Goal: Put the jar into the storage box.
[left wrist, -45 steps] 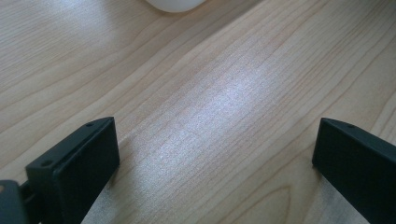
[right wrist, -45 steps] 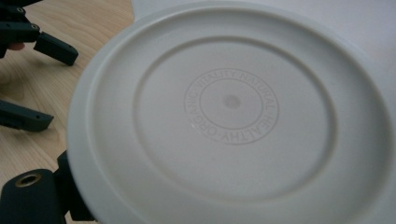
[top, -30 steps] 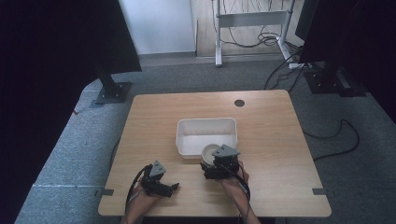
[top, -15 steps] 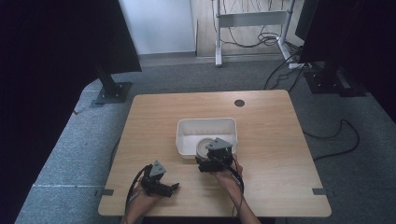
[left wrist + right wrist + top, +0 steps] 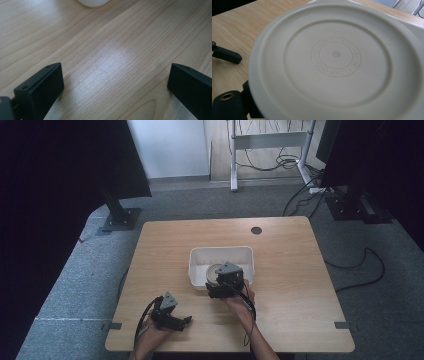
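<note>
Right gripper (image 5: pixel 225 282) at the white tub's (image 5: pixel 197 257) near rim, fingers pinching a round plate (image 5: pixel 337 62) tilted above it. Left gripper (image 5: pixel 175 320) idle on the desk (image 5: pixel 290 245), fingers spread. Risk: edge-only grip slipping, plate dropping or clipping the rim.

A light wooden bench (image 5: pixel 165 255) with rounded corners stands on grey carpet (image 5: pixel 75 285); a small dark round hole (image 5: pixel 256 230) sits near its far edge. A black stand's base plate (image 5: pixel 121 219) rests on the floor beyond the far left corner. Black cables (image 5: pixel 360 270) trail across the carpet at right, and a white frame (image 5: pixel 267 140) stands farther back
</note>
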`<state>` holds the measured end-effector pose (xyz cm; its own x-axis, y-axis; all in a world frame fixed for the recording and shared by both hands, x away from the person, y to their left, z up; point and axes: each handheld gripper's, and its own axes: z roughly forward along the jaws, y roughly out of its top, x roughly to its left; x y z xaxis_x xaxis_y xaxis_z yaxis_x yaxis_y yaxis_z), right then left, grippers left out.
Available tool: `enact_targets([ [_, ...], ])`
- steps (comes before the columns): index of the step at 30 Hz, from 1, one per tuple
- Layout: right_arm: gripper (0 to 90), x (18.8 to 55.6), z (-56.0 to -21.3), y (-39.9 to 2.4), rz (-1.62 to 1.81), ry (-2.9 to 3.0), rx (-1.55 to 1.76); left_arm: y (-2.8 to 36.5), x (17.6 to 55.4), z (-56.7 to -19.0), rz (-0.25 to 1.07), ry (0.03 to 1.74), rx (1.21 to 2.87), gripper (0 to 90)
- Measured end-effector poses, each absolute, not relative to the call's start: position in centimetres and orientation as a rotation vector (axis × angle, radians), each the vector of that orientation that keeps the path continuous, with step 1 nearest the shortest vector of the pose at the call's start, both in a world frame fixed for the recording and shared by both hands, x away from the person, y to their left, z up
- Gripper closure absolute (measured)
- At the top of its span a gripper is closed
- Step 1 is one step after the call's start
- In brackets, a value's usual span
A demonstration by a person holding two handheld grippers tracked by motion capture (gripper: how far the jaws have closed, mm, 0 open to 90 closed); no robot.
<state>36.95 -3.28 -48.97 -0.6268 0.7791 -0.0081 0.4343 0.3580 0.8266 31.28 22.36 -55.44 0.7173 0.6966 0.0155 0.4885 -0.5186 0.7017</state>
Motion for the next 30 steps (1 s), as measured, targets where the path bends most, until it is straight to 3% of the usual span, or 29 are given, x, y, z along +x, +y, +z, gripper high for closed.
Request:
enact_targets([
  [30, 9.2, 40.6, -50.0, -0.7, 1.15, 2.234, 1.047, 22.4, 31.3, -55.4, 0.385, 0.891, 2.225, 0.3],
])
